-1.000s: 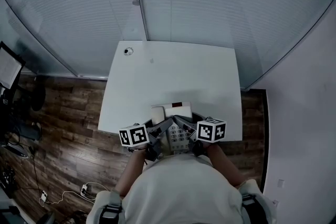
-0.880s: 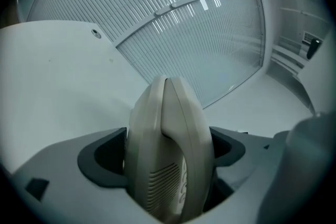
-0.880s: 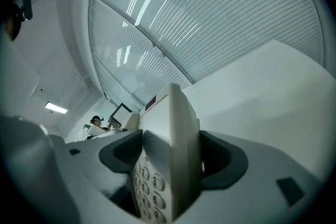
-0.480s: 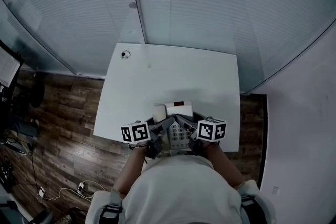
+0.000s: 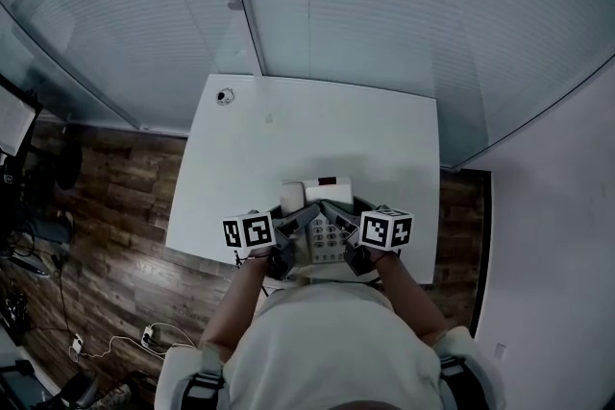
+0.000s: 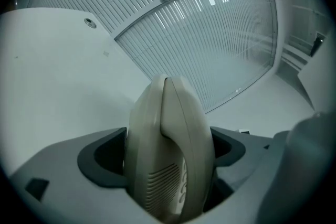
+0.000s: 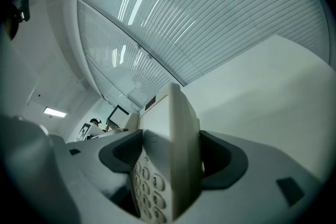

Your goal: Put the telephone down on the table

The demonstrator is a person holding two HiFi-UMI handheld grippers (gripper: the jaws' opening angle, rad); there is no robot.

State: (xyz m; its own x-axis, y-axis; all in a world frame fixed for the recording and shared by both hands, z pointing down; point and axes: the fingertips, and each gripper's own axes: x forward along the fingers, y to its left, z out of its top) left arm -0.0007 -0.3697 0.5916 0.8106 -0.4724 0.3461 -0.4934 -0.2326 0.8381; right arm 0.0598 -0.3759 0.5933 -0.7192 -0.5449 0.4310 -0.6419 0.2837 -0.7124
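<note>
Telephone (image 5: 322,204): smooth, rounded off-white plastic

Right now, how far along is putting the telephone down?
Done: the telephone is gripped from both sides, with the left gripper and right gripper shut on it. In hand: it is over the near edge of the white table; contact can't be judged. Left: rest it flat, then open both grippers.

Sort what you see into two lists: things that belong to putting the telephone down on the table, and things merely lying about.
Belongs to the job:
telephone, clamped at its sides by left gripper and right gripper; table.

Lying about:
small round fitting at the table's far left corner; cable on the wood floor; screen at the left edge.
</note>
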